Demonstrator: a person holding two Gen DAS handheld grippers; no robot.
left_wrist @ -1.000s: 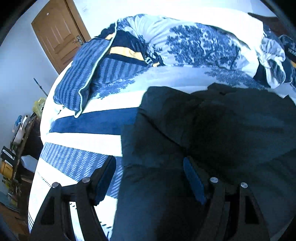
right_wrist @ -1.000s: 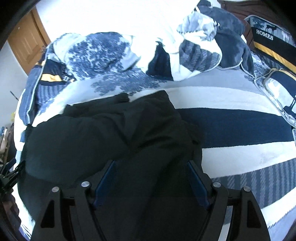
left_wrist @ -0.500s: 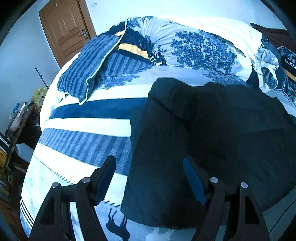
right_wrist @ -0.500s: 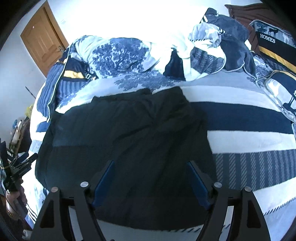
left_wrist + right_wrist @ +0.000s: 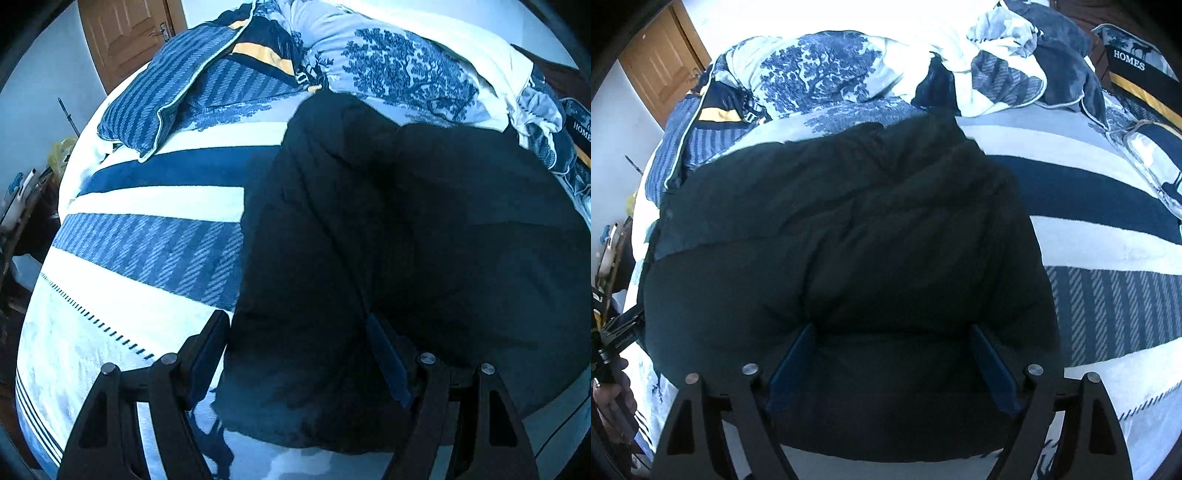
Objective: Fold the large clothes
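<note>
Coat (image 5: 849, 240), dark and puffy on the bed (image 5: 1108, 236), looks soft, bulky and slippery, best pinched at its near hem by both empty, wide-apart claws, left claw (image 5: 295, 354) and right claw (image 5: 892, 360), the latter's jaws just widened.

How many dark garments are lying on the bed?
1. The dark garment lies spread on the striped bed cover, in front of the piled bedding. Others may be hidden there.
</note>
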